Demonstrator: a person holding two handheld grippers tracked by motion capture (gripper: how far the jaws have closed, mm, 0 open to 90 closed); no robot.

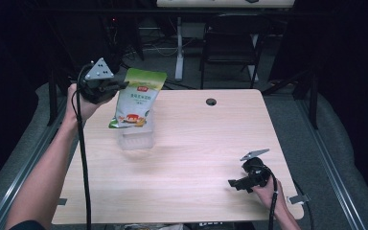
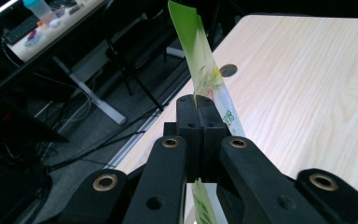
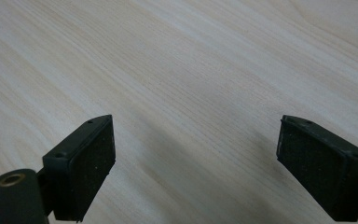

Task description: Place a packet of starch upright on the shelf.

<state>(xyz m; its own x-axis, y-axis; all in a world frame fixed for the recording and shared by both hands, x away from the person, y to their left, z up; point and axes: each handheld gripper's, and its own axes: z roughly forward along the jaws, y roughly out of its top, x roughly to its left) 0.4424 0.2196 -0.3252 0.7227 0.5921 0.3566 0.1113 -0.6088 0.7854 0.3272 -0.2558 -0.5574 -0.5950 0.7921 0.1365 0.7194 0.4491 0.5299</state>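
A green and white food pouch [image 1: 138,99] hangs in the air over the table's far left part, tilted, above a clear plastic box [image 1: 135,136]. My left gripper [image 1: 120,86] is shut on the pouch's left edge; in the left gripper view the pouch [image 2: 205,70] runs edge-on up from between the closed jaws of the left gripper [image 2: 196,100]. My right gripper [image 1: 233,184] rests low near the table's front right, held by a hand. In the right gripper view my right gripper [image 3: 196,163] stands wide open over bare wood with nothing between its pads.
The light wooden table [image 1: 196,143] has a round cable hole [image 1: 211,101] at its far edge. A black chair [image 1: 230,43] and a white desk leg [image 1: 178,48] stand beyond the table. Metal rails run along both sides.
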